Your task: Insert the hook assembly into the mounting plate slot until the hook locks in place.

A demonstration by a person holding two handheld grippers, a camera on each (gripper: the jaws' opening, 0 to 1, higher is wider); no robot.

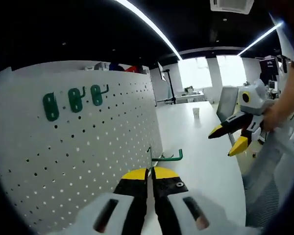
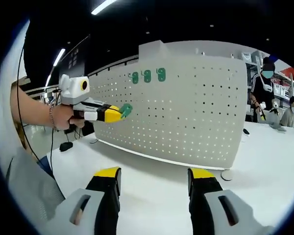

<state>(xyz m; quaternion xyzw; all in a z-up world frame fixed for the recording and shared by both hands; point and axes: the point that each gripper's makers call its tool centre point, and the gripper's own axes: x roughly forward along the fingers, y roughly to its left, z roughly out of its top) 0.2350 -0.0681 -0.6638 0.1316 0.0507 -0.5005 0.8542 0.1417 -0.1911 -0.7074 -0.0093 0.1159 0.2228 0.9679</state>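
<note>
Left gripper (image 1: 150,172): jaws clenched on green hook (image 1: 167,157).
Right gripper (image 2: 154,178): jaws released.
Pegboard (image 2: 196,112): three hooks (image 2: 147,76) mounted; this one pending.

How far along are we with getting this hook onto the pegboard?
Three green hooks already sit in a row high on the white pegboard. The left gripper is shut on a fourth green hook, held near the board's face, not yet seated. The right gripper is open, holding nothing. Inserting and locking that hook remains.
</note>
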